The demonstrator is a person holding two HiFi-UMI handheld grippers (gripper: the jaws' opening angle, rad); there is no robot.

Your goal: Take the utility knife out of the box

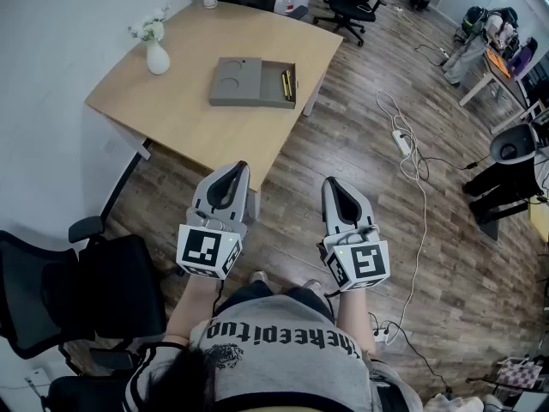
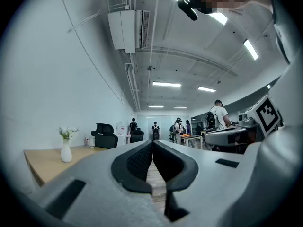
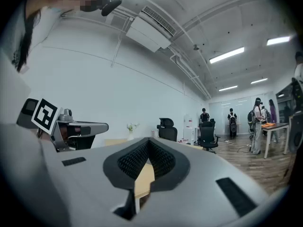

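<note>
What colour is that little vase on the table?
White. The vase shows best in the head view.

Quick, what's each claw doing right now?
Left claw: closed, holding nothing.
Right claw: closed, holding nothing.

White vase (image 1: 157,57) on wooden table (image 1: 180,110); power strip (image 1: 401,142) on floor (image 1: 343,153); black chair (image 1: 356,3) beyond.

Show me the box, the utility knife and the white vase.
box (image 1: 236,80), head view, bare grey left half
utility knife (image 1: 286,83), head view, its yellow handle
white vase (image 1: 157,58), head view, its round belly
</note>
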